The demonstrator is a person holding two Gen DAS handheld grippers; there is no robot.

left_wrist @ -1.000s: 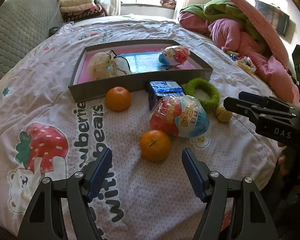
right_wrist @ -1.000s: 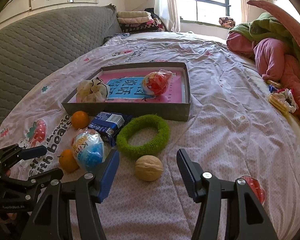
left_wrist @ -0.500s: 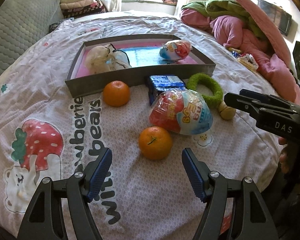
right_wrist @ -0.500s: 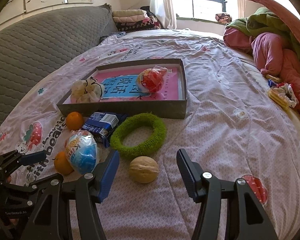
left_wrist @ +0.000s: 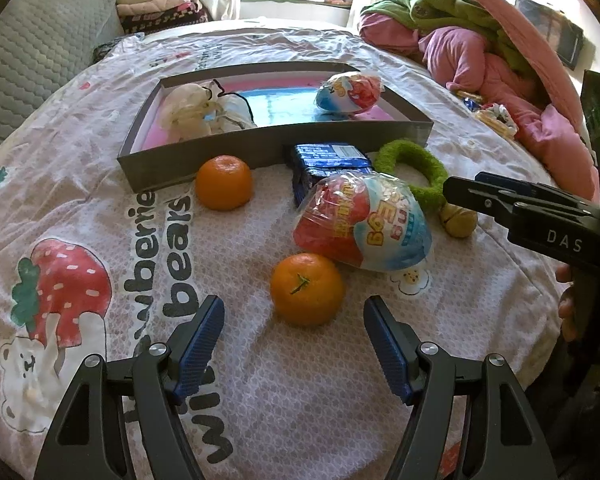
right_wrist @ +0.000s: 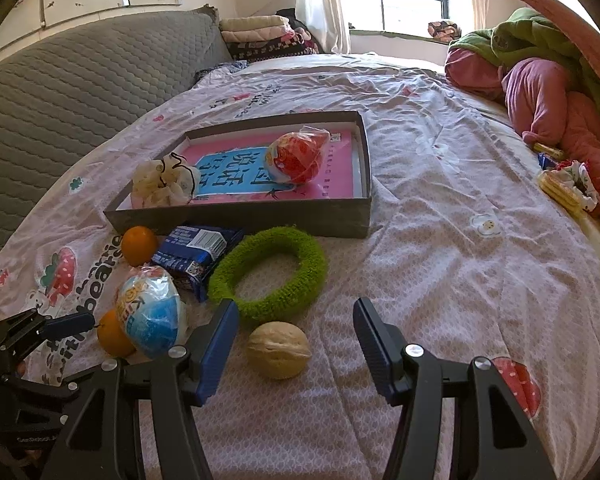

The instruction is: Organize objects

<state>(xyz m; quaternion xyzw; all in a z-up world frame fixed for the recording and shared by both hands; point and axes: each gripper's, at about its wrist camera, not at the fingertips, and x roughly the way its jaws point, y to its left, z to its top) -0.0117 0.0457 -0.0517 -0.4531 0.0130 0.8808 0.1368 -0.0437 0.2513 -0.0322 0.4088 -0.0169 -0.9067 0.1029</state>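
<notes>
With both jaws spread and empty, left gripper [left_wrist: 294, 316] frames the near orange [left_wrist: 307, 289] on the bed [left_wrist: 260, 380]; right gripper [right_wrist: 292, 326] frames the walnut [right_wrist: 279, 349]. Orange probably firm, light, rolls; grip across its middle.

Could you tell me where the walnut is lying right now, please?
In the right wrist view the walnut lies on the bedsheet just ahead of the open right gripper, directly in front of the green fuzzy ring.
</notes>
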